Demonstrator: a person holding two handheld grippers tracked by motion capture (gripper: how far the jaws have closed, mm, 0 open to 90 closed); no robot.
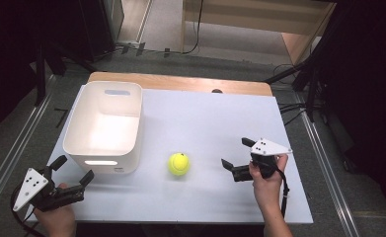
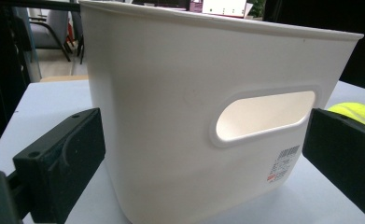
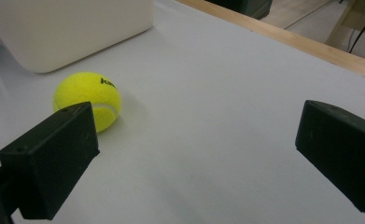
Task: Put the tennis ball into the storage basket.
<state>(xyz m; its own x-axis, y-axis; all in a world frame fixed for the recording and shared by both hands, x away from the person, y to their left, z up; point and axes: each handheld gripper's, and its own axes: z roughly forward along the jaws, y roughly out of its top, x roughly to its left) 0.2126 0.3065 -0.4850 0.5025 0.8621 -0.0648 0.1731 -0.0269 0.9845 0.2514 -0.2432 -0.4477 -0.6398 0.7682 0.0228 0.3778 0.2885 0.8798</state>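
A lab or recording room: a white-topped table stands on grey carpet, metal rails on the floor at either side, black stands and trailing cables beyond it.

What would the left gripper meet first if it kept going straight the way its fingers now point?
Most likely the near wall of the white bin. The left gripper is open, its fingers aimed at that wall just below the handle slot, with nothing between them.

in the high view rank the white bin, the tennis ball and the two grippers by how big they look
1. white bin, by far.
2. left gripper and right gripper: look alike, so no ranking between them.
3. tennis ball, smallest.
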